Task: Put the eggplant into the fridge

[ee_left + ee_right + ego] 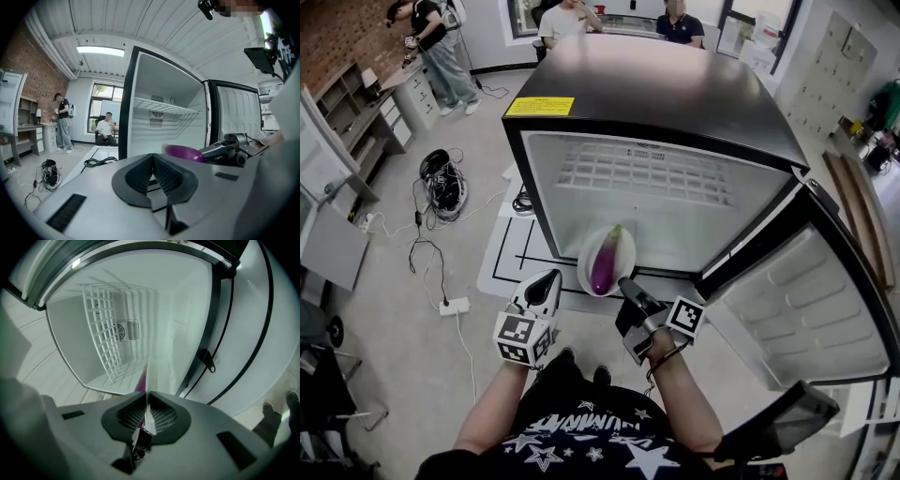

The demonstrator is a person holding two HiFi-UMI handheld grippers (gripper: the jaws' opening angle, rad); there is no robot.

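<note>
The floor (394,356) carries the fridge (656,94), cables (441,183) and a power strip (453,306).

Black T-shirt (572,441) with white stars, black ribbed fingers (138,176), black-and-white marker cubes (523,337)

So the fridge (675,94) stands right in front, its door (806,291) swung out to the right, with a wire shelf (647,173) inside. The plate (628,246) sits at the opening's front edge with the eggplant (606,262) lying on it, its rim pinched in the right gripper (625,283). The left gripper (551,278) is just left of the plate, not touching it, jaws together. There's a cable pile (441,183) on the floor off to the left.
</note>
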